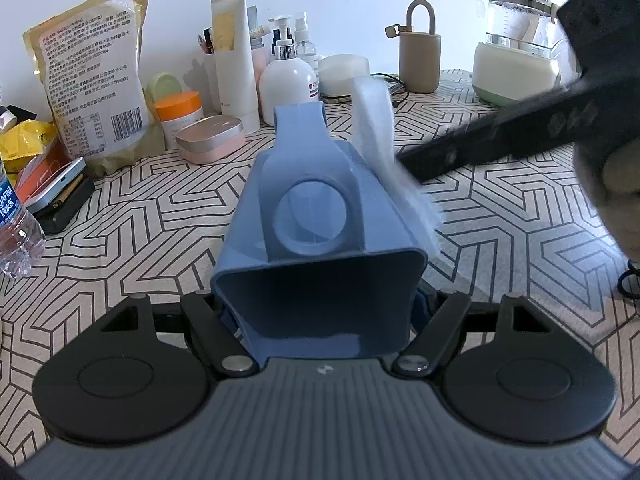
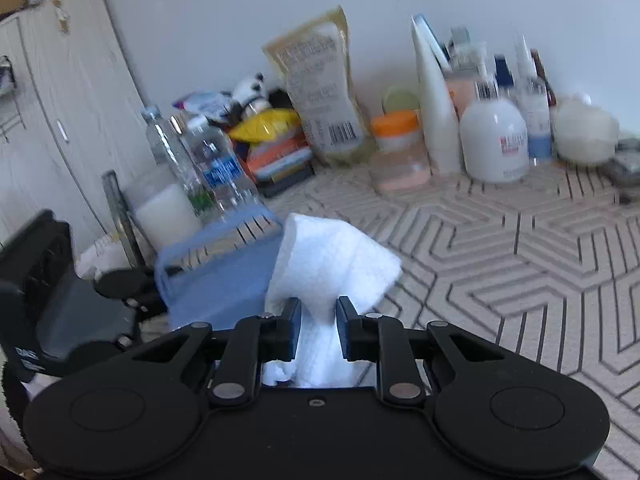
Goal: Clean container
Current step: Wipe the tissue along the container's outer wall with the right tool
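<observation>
A blue plastic container lies tipped with its open mouth toward the left wrist camera. My left gripper is shut on its rim end, and its fingertips are hidden behind the blue walls. A folded white cloth rests against the container's right outer side. The black right gripper reaches in from the upper right and holds that cloth. In the right wrist view, my right gripper is shut on the white cloth, which touches the blue container at its left.
A table cover with a geometric pattern lies underneath. Along the back wall stand a food pouch, an orange-lidded jar, a pink case, a white pump bottle, a beige holder and a kettle. Water bottles stand at the left.
</observation>
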Motion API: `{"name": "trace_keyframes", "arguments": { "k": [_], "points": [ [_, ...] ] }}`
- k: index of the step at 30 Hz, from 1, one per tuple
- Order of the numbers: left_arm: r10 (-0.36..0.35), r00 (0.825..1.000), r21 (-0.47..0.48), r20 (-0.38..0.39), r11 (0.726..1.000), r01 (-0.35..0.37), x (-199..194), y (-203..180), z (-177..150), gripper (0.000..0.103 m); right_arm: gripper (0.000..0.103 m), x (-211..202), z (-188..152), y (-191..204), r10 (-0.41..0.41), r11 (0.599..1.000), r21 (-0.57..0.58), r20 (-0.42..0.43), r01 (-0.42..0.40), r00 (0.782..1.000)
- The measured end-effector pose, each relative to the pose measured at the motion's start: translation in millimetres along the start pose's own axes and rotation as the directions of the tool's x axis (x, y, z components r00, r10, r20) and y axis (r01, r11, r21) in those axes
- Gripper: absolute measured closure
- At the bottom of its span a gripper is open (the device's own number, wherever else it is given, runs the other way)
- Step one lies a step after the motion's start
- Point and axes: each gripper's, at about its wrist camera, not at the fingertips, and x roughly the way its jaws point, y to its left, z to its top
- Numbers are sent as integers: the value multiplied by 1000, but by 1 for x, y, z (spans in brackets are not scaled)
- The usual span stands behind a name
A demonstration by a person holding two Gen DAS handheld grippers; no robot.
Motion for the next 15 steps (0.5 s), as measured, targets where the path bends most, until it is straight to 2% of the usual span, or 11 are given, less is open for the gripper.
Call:
{"name": "trace_keyframes", "arguments": {
  "k": [4,10,13,15],
  "points": [
    [0,1000,1,-1,1000,0,0,0,0,28,78,-11,3,9,80,997,-27,44,-79,996],
    [-1,1000,-3,-2,1000,1,1,0,1,28,78,-10,0,17,91,995,-35,35,-90,995],
    [-2,1000,-8,-3,1000,2,1,1,1,28,77,-9,-1,21,137,990,-37,29,-136,990],
    [-1,1000,-6,-2,1000,1,1,0,0,28,77,-10,-1,24,139,989,-52,25,-137,990]
  ]
}}
